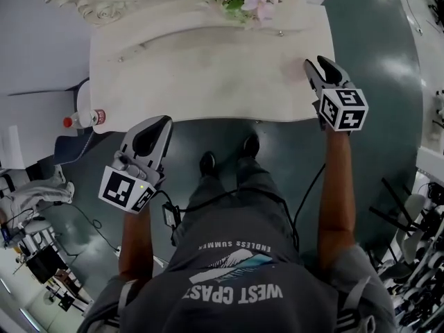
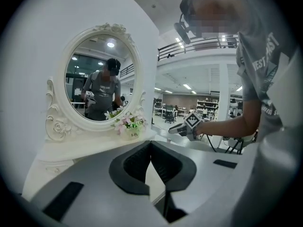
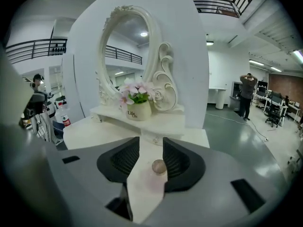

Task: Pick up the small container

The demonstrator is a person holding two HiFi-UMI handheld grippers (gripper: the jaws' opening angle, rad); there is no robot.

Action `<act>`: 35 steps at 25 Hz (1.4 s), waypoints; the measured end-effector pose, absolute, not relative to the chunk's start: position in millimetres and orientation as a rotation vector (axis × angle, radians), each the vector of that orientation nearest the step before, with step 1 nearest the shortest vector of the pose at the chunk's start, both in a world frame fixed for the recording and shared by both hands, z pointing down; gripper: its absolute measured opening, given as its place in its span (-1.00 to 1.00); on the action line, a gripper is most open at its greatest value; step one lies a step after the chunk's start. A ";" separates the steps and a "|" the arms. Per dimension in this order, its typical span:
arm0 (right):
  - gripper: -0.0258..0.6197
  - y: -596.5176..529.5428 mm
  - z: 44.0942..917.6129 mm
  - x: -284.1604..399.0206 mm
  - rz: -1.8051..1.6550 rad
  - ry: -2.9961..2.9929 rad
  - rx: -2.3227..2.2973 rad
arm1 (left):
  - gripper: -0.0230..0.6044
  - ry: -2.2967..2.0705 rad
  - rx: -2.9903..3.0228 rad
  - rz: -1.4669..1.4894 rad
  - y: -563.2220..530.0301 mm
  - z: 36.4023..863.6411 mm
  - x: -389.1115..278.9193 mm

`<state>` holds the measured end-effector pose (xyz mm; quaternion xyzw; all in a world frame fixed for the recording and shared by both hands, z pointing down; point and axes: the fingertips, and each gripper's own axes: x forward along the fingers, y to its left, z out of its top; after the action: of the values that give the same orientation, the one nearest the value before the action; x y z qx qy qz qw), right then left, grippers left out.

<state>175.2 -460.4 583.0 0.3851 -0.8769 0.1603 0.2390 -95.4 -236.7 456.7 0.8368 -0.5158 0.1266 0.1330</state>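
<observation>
Small container (image 3: 158, 166), round, pale pinkish-beige, smooth, on white tabletop (image 3: 142, 190)

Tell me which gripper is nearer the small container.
Right gripper: its open jaws straddle the container on the table. Left gripper hangs beyond the table's front edge, well away.

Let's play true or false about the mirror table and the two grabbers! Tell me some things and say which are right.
1. A flower pot stands on the little shelf in front of the mirror. True.
2. The right gripper is squeezing the small container. False: its jaws stand apart, and the small round container sits on the table between them.
3. The left gripper hangs over the tabletop. False: the head view shows it off the table's front edge, above the floor.
4. The left gripper's jaws are together with nothing between them. True.
</observation>
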 end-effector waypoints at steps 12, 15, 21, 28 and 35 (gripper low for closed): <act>-0.24 -470.5 651.3 173.1 0.476 -2.324 1.068 | -0.87 -1.480 2.370 0.399 -233.7 479.2 -96.8; -0.25 -475.3 660.3 175.1 0.457 -2.312 1.097 | -0.87 -1.484 2.366 0.399 -232.2 479.6 -98.1; -0.43 -476.9 674.6 173.0 0.404 -2.314 1.117 | -0.87 -1.503 2.359 0.391 -228.8 476.8 -105.4; -0.47 -470.4 654.2 173.4 0.413 -2.331 1.158 | -0.87 -1.559 2.366 0.361 -221.5 460.6 -115.5; -0.47 -470.0 583.6 181.8 0.367 -2.377 1.237 | -0.87 -1.640 2.408 0.298 -223.9 434.0 -142.0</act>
<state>181.8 -470.0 583.6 0.4464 -0.8581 0.1326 0.2166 -142.0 -223.9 434.0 0.8176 -0.5567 0.1013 0.1063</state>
